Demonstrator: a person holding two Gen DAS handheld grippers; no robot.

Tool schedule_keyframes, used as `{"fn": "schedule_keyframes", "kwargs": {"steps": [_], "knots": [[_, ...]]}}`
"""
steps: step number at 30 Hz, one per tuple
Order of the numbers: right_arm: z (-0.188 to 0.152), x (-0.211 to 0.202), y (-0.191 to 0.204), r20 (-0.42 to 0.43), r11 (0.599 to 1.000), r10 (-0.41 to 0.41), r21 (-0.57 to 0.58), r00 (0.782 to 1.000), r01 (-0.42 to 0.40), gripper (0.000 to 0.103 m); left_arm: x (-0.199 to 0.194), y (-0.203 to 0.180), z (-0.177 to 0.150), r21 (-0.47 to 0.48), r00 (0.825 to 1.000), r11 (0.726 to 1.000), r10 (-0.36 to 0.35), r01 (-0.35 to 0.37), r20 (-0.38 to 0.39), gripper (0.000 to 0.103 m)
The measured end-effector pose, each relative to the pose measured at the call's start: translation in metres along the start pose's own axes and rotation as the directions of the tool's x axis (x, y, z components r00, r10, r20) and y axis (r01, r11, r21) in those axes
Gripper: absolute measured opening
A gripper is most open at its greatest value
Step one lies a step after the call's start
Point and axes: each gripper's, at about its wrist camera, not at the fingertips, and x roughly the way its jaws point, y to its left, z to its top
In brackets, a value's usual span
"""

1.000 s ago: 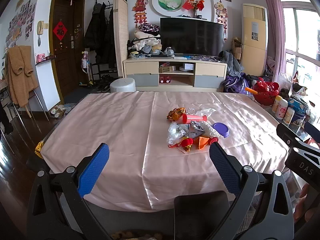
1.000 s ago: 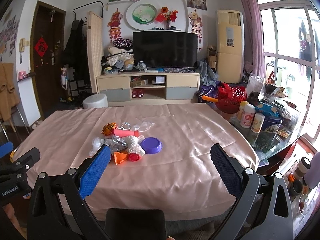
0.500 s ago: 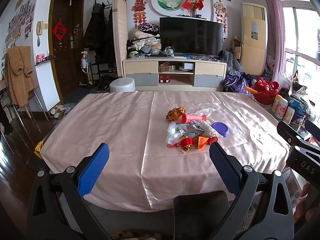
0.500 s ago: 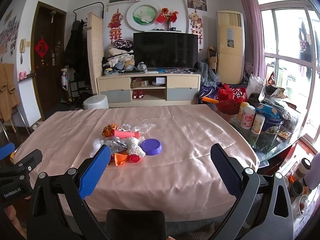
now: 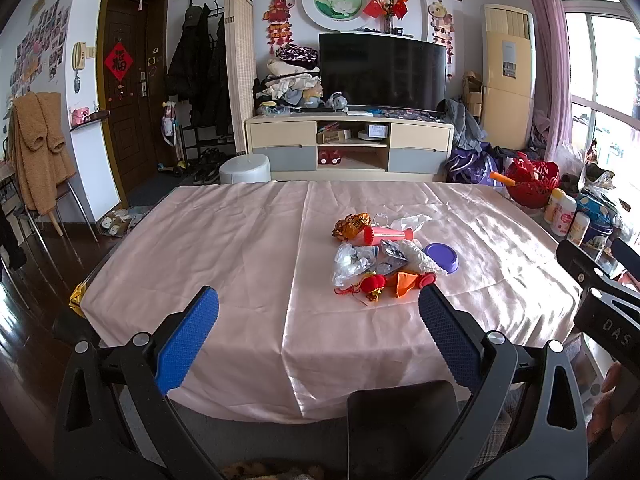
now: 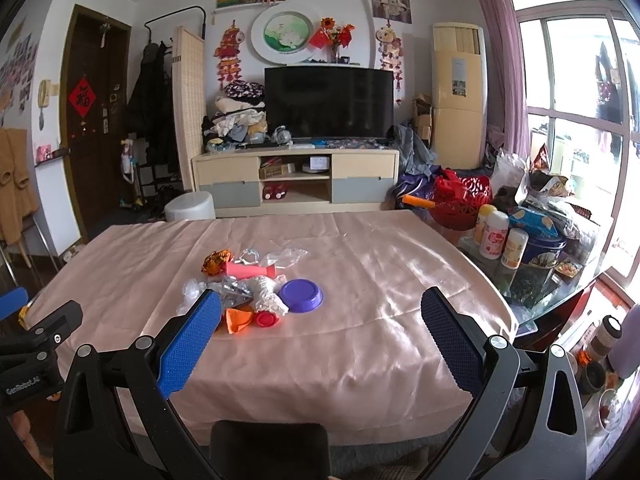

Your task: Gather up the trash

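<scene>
Left wrist view: left gripper (image 5: 318, 322), blue-padded fingers (image 5: 187, 338) spread wide, empty, held short of the near table edge. Right gripper's body at the right margin, lettered "DAS" (image 5: 612, 326); a hand (image 5: 606, 408) partly visible below it.

Right wrist view: right gripper (image 6: 320, 324), jaws likewise wide apart, holding nothing. Left gripper's body at lower left, lettered "GenRobot.AI" (image 6: 22, 386).

Table (image 5: 224, 240): pink satin cloth. Trash pile (image 5: 384, 256), mid-table, toward the right, well apart from both grippers. Contents:
- purple lid (image 6: 301, 295), right edge of pile
- pink ribbed tube (image 6: 250, 270), lying flat
- orange-gold crumpled wrapper (image 6: 216, 261), far left of pile
- clear plastic bag (image 5: 350, 262)
- white crumpled paper (image 6: 267, 296)
- orange scrap (image 6: 239, 319) and red cap (image 6: 267, 319), touching, nearest side
- red tasselled ornament (image 5: 372, 283)

Door (image 5: 124, 92): red diamond sign bearing a Chinese character. Bottles (image 6: 498, 240) on the side table: labels illegible.
</scene>
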Motion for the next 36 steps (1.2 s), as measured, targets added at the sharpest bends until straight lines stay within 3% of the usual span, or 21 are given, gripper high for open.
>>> {"fn": "schedule_keyframes", "kwargs": {"steps": [6, 14, 19, 24, 29, 31, 33, 36], "knots": [[0.002, 0.001, -0.006, 0.044, 0.999, -0.034, -0.009, 0.998, 0.035, 0.1, 0.006, 0.0, -0.004, 0.0, 1.0, 1.0, 0.007, -0.007, -0.01, 0.095], [-0.011, 0.035, -0.013, -0.065, 0.999, 0.026, 0.032, 0.998, -0.024, 0.1, 0.027, 0.002, -0.01, 0.014, 0.998, 1.0, 0.026, -0.026, -0.056, 0.095], [-0.026, 0.059, 0.001, -0.123, 0.999, 0.034, -0.032, 0.992, -0.038, 0.1, 0.05, 0.013, -0.011, -0.011, 0.995, 1.0, -0.012, 0.011, -0.099, 0.095], [-0.037, 0.087, 0.009, -0.187, 0.993, 0.118, 0.001, 0.975, -0.12, 0.1, 0.078, 0.02, -0.014, -0.014, 0.989, 1.0, 0.02, -0.022, -0.144, 0.095], [-0.05, 0.117, 0.025, -0.24, 0.985, 0.168, -0.004, 0.956, -0.174, 0.1, 0.11, 0.02, -0.019, 0.01, 0.98, 1.0, 0.011, -0.009, -0.201, 0.095], [-0.055, 0.132, 0.031, -0.273, 0.978, 0.204, 0.01, 0.94, -0.209, 0.089, 0.125, 0.021, -0.022, 0.019, 0.974, 1.0, 0.003, 0.001, -0.228, 0.095], [-0.059, 0.148, 0.036, -0.314, 0.964, 0.263, 0.049, 0.912, -0.261, 0.062, 0.139, 0.021, -0.023, 0.02, 0.968, 1.0, -0.012, 0.018, -0.249, 0.094], [-0.065, 0.172, 0.048, -0.366, 0.944, 0.326, 0.084, 0.872, -0.318, 0.043, 0.157, 0.02, -0.026, 0.02, 0.957, 0.999, -0.034, 0.042, -0.288, 0.082]]}}
